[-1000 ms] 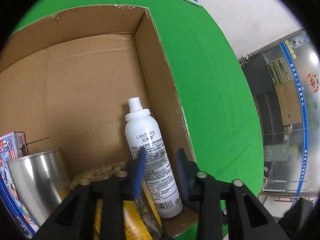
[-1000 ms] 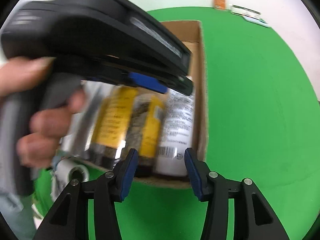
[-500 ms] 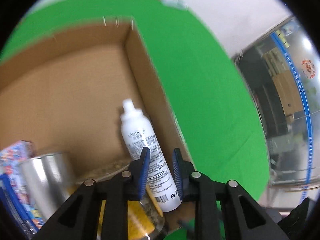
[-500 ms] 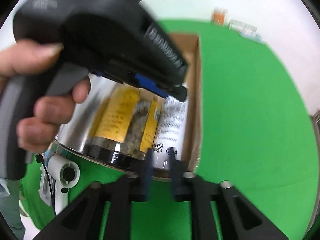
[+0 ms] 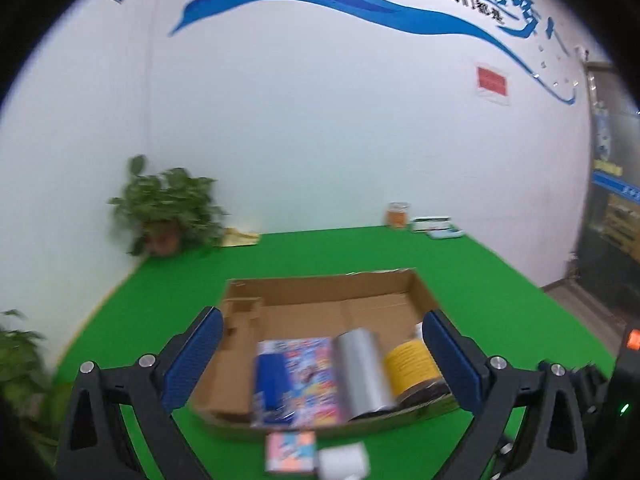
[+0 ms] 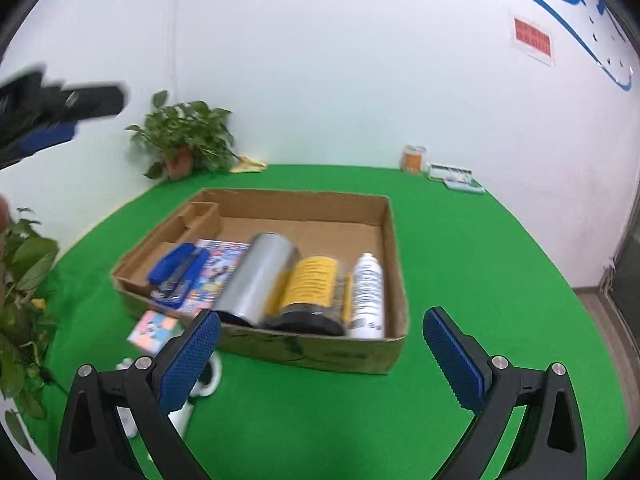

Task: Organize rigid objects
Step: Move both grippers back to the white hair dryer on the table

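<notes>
Both grippers stood clear of the cardboard box (image 6: 384,264) on the green table cover (image 6: 480,280). The left gripper (image 5: 320,360) and right gripper (image 6: 320,356) had just been opening; their jaws were wide apart with nothing between them. In the box lay, side by side, a blue stapler (image 6: 176,270) on a colourful packet (image 6: 222,266), a silver can (image 6: 260,276), a yellow-labelled jar (image 6: 312,292) and a white spray bottle (image 6: 366,294). A small pink-and-blue box (image 6: 152,330) lay outside, just beside the front wall.
</notes>
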Motion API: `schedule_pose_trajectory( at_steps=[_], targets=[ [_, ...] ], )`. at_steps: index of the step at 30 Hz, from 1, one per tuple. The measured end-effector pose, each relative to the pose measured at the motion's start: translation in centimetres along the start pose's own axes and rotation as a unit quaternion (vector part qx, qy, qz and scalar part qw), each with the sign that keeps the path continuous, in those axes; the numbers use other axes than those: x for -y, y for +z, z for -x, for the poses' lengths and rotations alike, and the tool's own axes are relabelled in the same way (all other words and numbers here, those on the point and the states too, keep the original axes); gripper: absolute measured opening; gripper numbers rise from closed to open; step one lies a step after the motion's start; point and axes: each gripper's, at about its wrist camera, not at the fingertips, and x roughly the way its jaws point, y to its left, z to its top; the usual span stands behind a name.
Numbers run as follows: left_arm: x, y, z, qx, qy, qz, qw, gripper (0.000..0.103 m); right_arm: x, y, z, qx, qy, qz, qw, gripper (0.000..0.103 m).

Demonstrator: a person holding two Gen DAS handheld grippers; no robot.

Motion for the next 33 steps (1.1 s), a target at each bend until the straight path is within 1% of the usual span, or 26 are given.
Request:
schedule_pose_trajectory(
  at_steps=[1, 2, 4, 6, 10, 11, 12, 13, 15, 18, 21, 25, 29, 31, 32, 33],
  targets=[
    [-0.7, -0.9, 0.7, -0.007, 0.014, 0.000, 0.9999, 0.100, -0.6, -0.3, 0.9, 0.004, 0.005, 0.001, 1.000, 0.102],
    [-1.0, -1.8, 1.3, -0.018, 0.020, 0.003, 0.9996, 0.100, -1.3, -0.6, 1.6, 0.008, 0.011, 0.002, 1.000, 0.102],
    [-2.0, -3.8, 1.0, -0.047, 0.021, 0.017, 0.9985, 0.100, -2.8, -1.4, 2.6, 0.014, 0.021, 0.009, 1.000, 0.102],
    [-3.4, -6.2, 0.4, -0.068, 0.012, 0.039, 0.9968, 0.100, -4.1, -2.5, 3.4, 0.019, 0.032, 0.016, 0.999, 0.102],
    [-3.4, -11.7, -0.5, -0.112, -0.013, 0.088, 0.9897, 0.100, -6.2, -5.3, 4.1, 0.017, 0.038, 0.028, 0.999, 0.102],
    [-2.8, -12.8, -0.1, -0.122, -0.019, 0.094, 0.9879, 0.100, -6.7, -6.0, 4.1, 0.013, 0.037, 0.033, 0.999, 0.102],
    [-2.6, -13.7, -0.3, -0.128, -0.027, 0.096, 0.9868, 0.100, -7.2, -6.8, 3.9, 0.007, 0.037, 0.036, 0.999, 0.102],
    [-2.3, -14.7, -0.3, -0.132, -0.026, 0.092, 0.9867, 0.100, -7.6, -7.6, 3.7, 0.001, 0.037, 0.038, 0.999, 0.102],
    [-1.4, -16.1, -0.1, -0.142, -0.015, 0.073, 0.9871, 0.100, -8.4, -9.0, 3.2, -0.013, 0.039, 0.041, 0.998, 0.102],
    [-1.6, -17.3, -0.4, -0.157, -0.020, 0.071, 0.9848, 0.100, -9.5, -11.0, 1.7, -0.037, 0.048, 0.041, 0.997, 0.102],
    [-2.9, -18.2, -1.2, -0.182, -0.026, 0.085, 0.9793, 0.100, -10.4, -12.4, 0.3, -0.058, 0.060, 0.038, 0.996, 0.102],
    [-5.0, -19.4, -2.2, -0.210, -0.038, 0.108, 0.9709, 0.100, -10.6, -13.8, -2.2, -0.103, 0.091, 0.004, 0.990, 0.102],
    [-5.7, -19.8, -1.7, -0.210, -0.047, 0.123, 0.9687, 0.100, -11.5, -14.2, -4.7, -0.136, 0.124, -0.011, 0.983, 0.100],
    [-5.9, -19.9, -1.5, -0.211, -0.052, 0.126, 0.9679, 0.100, -12.3, -14.2, -6.1, -0.156, 0.137, -0.014, 0.978, 0.090],
    [-6.0, -20.0, -1.4, -0.212, -0.052, 0.128, 0.9675, 0.100, -12.8, -14.3, -6.8, -0.167, 0.141, -0.013, 0.976, 0.086],
    [-6.2, -20.0, -1.3, -0.212, -0.052, 0.130, 0.9671, 0.100, -13.3, -14.4, -7.5, -0.177, 0.146, -0.011, 0.973, 0.078]
  ],
)
